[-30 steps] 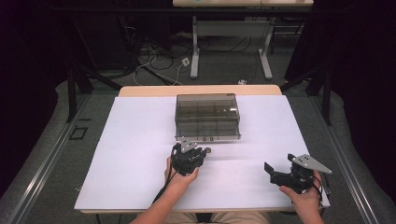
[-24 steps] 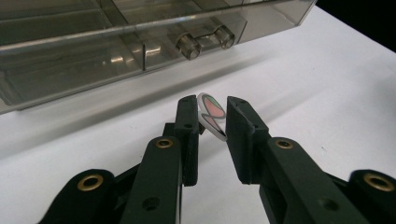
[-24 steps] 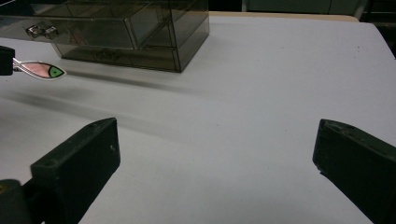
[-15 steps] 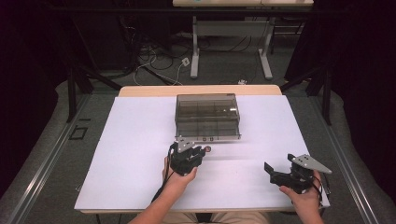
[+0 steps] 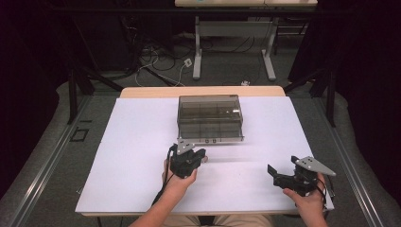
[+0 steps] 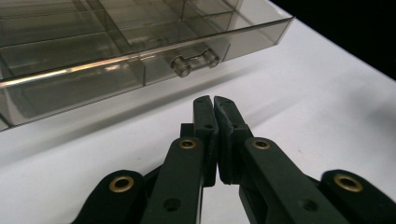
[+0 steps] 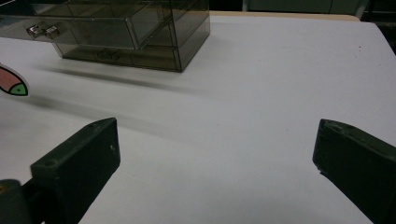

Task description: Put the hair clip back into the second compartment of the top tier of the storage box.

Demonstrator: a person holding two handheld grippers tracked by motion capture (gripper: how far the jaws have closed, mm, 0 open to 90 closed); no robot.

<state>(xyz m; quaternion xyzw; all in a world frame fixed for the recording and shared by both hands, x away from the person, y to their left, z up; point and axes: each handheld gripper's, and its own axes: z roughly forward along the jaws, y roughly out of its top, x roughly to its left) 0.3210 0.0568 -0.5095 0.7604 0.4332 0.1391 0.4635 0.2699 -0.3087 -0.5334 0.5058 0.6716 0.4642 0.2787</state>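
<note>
The left tongs [image 6: 214, 100] have just closed, jaws pressed together on nothing, their tips just short of the knob [image 6: 194, 60] on the drawer [image 6: 140, 56], which is pulled out of the smoky plastic box [image 5: 210, 113] toward the near side. The right tongs [image 5: 280, 176] rest well apart at the near right of the white tabletop [image 5: 132, 142], jaws spread wide and empty. The box sits in the middle of the far side.

Grey floor [image 5: 42, 156], loose cables [image 5: 156, 61], dark curtains [image 5: 364, 71].
</note>
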